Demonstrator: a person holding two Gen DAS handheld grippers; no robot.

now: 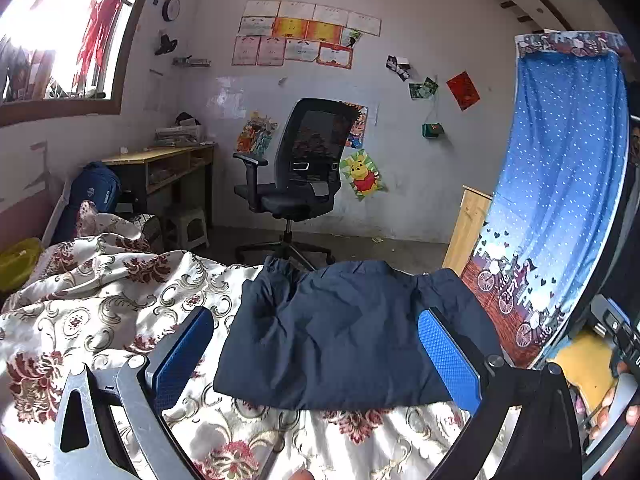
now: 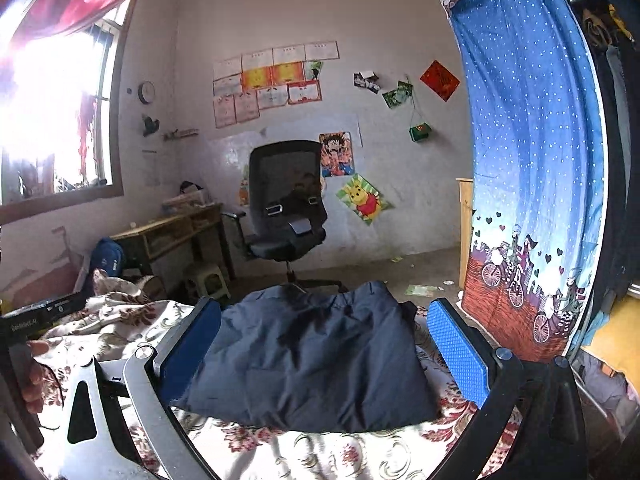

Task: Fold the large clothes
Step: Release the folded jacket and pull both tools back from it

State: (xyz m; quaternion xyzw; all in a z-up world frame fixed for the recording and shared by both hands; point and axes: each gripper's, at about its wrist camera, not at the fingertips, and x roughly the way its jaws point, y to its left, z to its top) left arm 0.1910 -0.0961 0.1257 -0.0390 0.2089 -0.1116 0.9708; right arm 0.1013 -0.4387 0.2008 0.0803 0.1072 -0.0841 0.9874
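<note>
A dark navy garment (image 1: 344,336) lies folded into a rough rectangle on the floral bedspread (image 1: 100,312). It also shows in the right wrist view (image 2: 316,360). My left gripper (image 1: 316,352) is open, its blue pads (image 1: 448,360) spread wide on either side of the garment and above it. My right gripper (image 2: 320,352) is open too, its blue pads (image 2: 456,348) apart over the same garment. Neither holds anything. The right gripper's body shows at the right edge of the left wrist view (image 1: 616,344).
A black office chair (image 1: 296,184) stands beyond the bed's far edge. A wooden desk (image 1: 168,164) with a stool (image 1: 188,228) and a blue backpack (image 1: 92,196) are at the left. A blue patterned curtain (image 1: 560,184) hangs at the right.
</note>
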